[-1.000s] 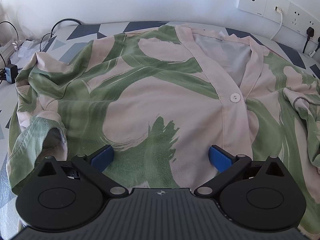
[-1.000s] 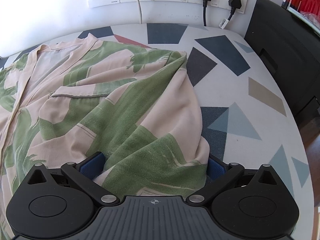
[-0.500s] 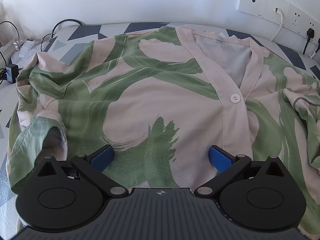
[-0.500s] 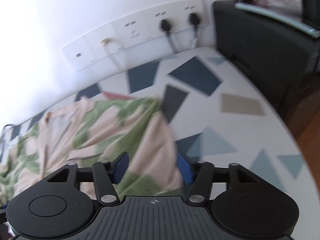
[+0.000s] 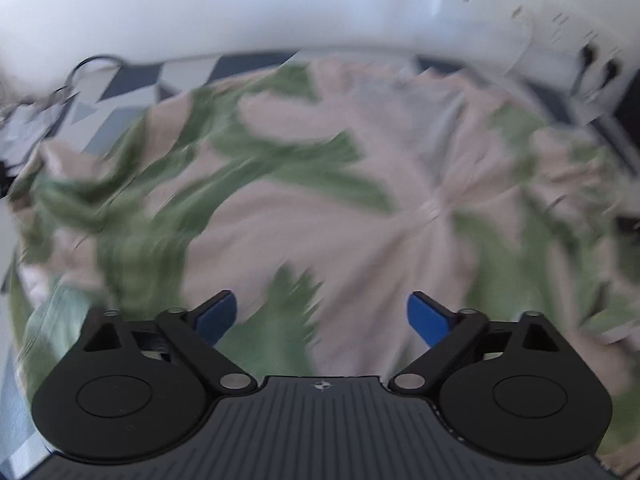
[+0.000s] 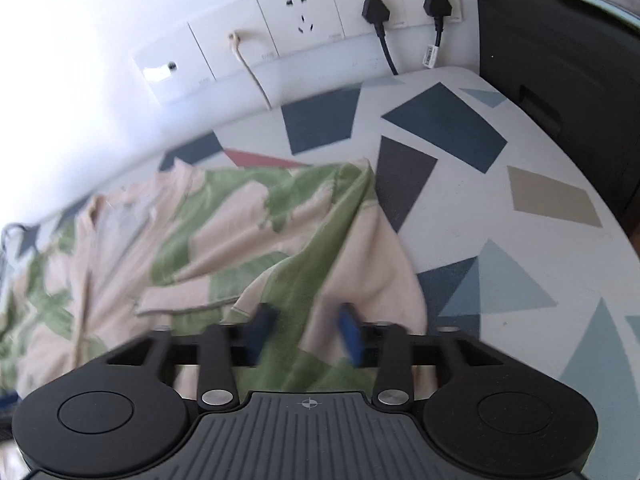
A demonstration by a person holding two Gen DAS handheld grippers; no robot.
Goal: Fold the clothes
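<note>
The shirt (image 6: pixel 248 240), pink with green leaf shapes, lies spread on the table (image 6: pixel 500 216), which has a white cover with dark blue, light blue and beige shapes. In the right wrist view the garment fills the area ahead and to the left of the right gripper (image 6: pixel 306 330), and its far edge reaches close to the wall. A fold of the cloth, green and pink, rises up and passes between the two blue fingers (image 6: pixel 352 334) of this gripper. The fingers stand fairly close together with the cloth between them, but this part is blurred, so I cannot tell if they press the cloth or only stand around it.

In the left wrist view the picture is strongly blurred. The shirt (image 5: pixel 320 200) covers nearly all the surface ahead of the left gripper (image 5: pixel 322 314). Its blue fingers (image 5: pixel 218 314) are wide apart, just over the cloth, and nothing is held between them.

To the right of the right gripper the table is bare. On the wall ahead of it is a row of white sockets (image 6: pixel 304 28) with two black plugs (image 6: pixel 375 11) and one white cable (image 6: pixel 250 68). At far right stands a black object (image 6: pixel 560 52), beside the table edge.
</note>
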